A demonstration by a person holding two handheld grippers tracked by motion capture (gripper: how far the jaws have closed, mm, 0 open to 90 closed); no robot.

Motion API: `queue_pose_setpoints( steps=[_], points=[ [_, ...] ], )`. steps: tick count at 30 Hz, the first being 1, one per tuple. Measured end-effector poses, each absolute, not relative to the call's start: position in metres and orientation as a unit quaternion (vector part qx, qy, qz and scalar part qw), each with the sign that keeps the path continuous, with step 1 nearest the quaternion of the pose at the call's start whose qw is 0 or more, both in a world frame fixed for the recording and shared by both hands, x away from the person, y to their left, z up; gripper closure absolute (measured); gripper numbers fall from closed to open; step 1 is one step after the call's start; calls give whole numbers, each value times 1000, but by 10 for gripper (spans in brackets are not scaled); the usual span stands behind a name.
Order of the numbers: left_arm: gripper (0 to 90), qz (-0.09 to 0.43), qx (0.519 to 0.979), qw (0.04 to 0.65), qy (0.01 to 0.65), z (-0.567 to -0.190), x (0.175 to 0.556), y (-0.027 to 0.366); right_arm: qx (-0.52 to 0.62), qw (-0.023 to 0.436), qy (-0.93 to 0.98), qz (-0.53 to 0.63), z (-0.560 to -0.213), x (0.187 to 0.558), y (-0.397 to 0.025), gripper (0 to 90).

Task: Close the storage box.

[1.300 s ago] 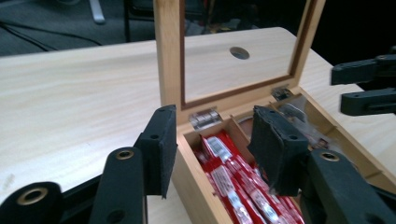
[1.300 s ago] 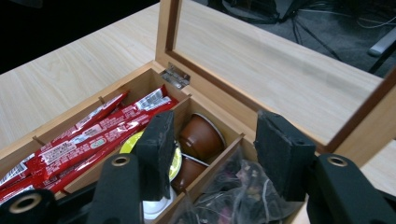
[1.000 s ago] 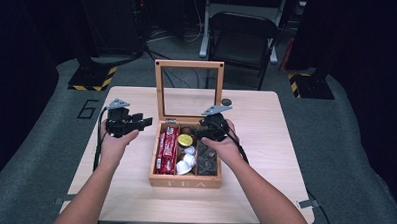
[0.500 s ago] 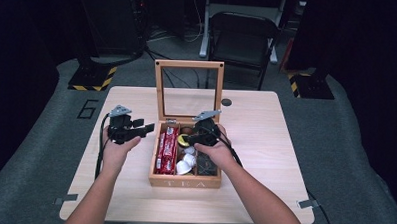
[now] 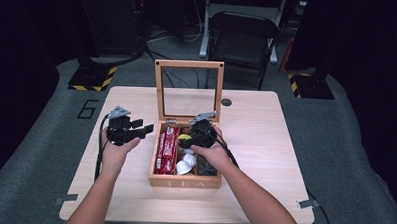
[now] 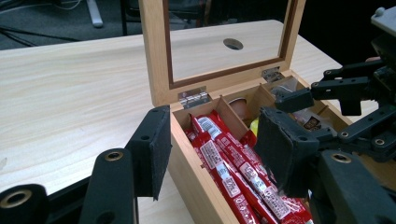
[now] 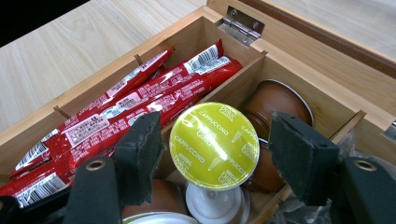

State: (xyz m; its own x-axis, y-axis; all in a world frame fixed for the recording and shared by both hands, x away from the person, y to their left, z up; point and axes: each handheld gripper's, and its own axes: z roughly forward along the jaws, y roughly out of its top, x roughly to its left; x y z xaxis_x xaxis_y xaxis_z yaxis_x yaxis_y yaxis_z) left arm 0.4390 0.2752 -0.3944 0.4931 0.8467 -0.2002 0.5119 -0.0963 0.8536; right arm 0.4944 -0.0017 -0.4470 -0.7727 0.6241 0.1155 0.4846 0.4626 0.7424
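Wooden desk (image 5: 265, 144) | right gripper (image 7: 219, 154) jaws spread, cappuccino capsule (image 7: 215, 145) between, positioned for pinch | left gripper (image 6: 210, 154) jaws spread, straddling tea box (image 6: 191, 163) wall.

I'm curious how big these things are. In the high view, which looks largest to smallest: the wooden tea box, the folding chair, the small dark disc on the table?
1. Folding chair, though it stands farther back, so it is truly bigger still.
2. Wooden tea box, with its glass lid raised.
3. Dark disc, by far the smallest.

Folding chair (image 5: 243, 41) behind table (image 5: 265, 144)
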Motion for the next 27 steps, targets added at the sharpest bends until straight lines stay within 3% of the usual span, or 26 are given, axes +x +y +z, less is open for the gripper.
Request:
queue_pose_setpoints(
  steps=[27],
  points=[
    [456,192,720,472,472,-393,431,281,336,61,854,393,-460,504,2,334]
  ],
)
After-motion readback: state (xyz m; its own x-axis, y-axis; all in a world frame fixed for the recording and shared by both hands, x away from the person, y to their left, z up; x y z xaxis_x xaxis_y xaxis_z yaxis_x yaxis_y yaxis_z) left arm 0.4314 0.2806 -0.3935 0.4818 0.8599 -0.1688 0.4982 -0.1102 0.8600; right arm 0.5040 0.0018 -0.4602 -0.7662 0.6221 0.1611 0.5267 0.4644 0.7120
